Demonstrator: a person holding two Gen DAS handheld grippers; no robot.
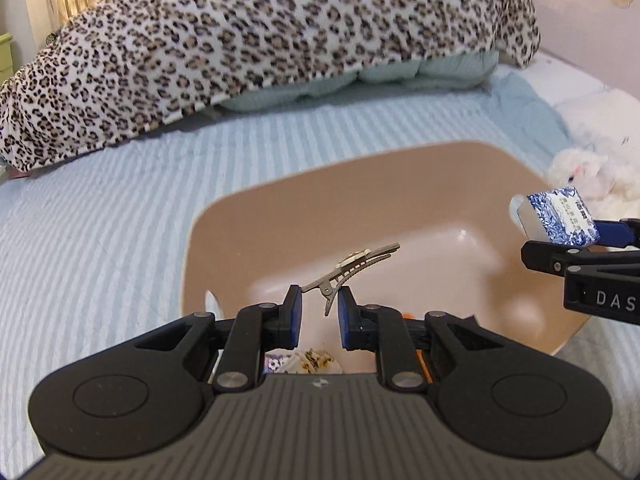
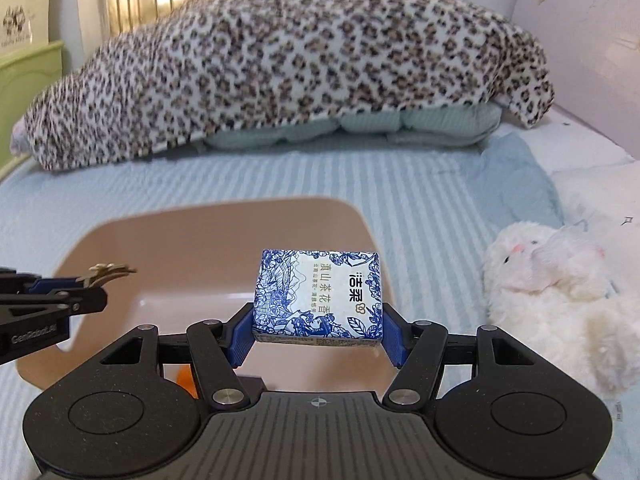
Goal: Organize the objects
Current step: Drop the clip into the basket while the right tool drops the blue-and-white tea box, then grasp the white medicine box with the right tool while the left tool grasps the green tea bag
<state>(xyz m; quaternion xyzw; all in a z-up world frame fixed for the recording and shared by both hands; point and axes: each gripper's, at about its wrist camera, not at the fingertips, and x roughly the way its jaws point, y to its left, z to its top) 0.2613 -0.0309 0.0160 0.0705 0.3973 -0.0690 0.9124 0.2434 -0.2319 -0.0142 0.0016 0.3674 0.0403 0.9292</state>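
A tan plastic basin (image 1: 240, 216) sits on the striped bed; it also shows in the right wrist view (image 2: 200, 224). My left gripper (image 1: 320, 300) holds a metal hair clip (image 1: 352, 266) by its hinged end above the basin; the clip sticks out forward. The clip and left gripper also show in the right wrist view (image 2: 106, 271). My right gripper (image 2: 318, 330) is shut on a blue-and-white tissue pack (image 2: 318, 294) over the basin's right side. The pack also shows in the left wrist view (image 1: 560, 216). Small items lie in the basin under the left gripper, mostly hidden.
A leopard-print blanket (image 1: 248, 40) covers a pale green pillow (image 1: 360, 80) at the back of the bed. A white plush toy (image 2: 560, 292) lies right of the basin. A green cabinet (image 2: 24, 80) stands at the far left.
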